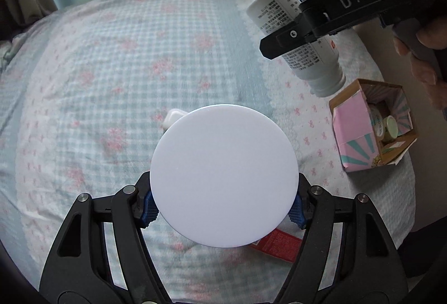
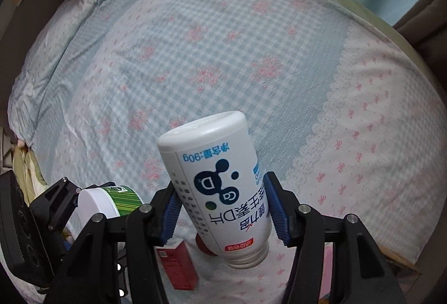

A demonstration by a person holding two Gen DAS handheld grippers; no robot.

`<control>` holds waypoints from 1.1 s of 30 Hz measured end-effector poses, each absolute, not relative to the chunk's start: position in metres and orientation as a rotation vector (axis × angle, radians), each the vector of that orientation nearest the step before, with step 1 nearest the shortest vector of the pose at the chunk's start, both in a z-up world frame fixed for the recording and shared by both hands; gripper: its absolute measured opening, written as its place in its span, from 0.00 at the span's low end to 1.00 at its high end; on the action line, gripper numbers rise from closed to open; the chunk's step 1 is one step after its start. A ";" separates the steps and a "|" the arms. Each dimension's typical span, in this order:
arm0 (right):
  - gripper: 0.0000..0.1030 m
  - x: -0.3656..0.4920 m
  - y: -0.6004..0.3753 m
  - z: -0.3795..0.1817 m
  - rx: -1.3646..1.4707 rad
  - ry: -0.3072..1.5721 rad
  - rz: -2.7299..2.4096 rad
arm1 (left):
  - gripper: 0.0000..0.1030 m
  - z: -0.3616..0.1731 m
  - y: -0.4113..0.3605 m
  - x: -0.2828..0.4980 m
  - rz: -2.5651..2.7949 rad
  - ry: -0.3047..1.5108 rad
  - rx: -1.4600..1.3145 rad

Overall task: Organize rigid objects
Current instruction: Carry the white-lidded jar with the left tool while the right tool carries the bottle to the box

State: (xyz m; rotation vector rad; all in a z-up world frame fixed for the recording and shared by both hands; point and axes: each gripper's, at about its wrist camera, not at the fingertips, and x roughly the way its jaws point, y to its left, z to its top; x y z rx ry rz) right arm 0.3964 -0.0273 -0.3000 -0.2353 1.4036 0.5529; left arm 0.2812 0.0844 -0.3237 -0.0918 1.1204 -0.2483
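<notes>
The right gripper [image 2: 223,209] is clamped on a white plastic bottle [image 2: 218,186], its blue pads pressing the printed label on both sides of the body. The bottle hangs upside down and tilted, flat base up and neck pointing down toward the bed [image 2: 195,52], clear of the bedding. From the left wrist view the same bottle [image 1: 282,13] is in the air above and beside a small cardboard box [image 1: 352,142] that already holds a few little jars.

The left gripper [image 1: 223,206] stands about half open but is closed on a round jar [image 1: 223,175], its pads gripping opposite sides just under the wide white lid. From the right wrist view the jar [image 2: 111,200] shows a green striped wall below that lid.

Both things look like stiff, light plastic containers that should not deform under the pads. The bottle's label is smooth and likely slippery, and because it is held near mid-body while tilted, it could pivot between the pads; a hold across the widest part of the body seems the safest. The jar is squat and wide, so gripping its wall rather than the lid avoids twisting the lid loose. A red carton [image 2: 176,265] lies on the bed beneath, still to be gathered.
</notes>
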 end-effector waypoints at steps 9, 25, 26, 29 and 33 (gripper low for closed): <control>0.51 0.351 -0.091 -0.227 0.055 1.391 0.453 | 0.66 -0.245 0.054 0.275 -0.315 1.077 -0.050; 0.51 0.298 -0.308 -0.190 0.091 1.345 0.319 | 0.66 -0.190 -0.113 0.250 -0.362 1.084 -0.066; 0.51 0.297 -0.322 -0.189 0.086 1.343 0.311 | 0.66 -0.189 -0.127 0.250 -0.369 1.085 -0.059; 0.51 0.293 -0.358 -0.191 0.057 1.345 0.288 | 0.66 -0.193 -0.165 0.254 -0.386 1.095 -0.048; 0.51 0.289 -0.398 -0.201 0.001 1.360 0.275 | 0.66 -0.211 -0.211 0.260 -0.401 1.118 -0.032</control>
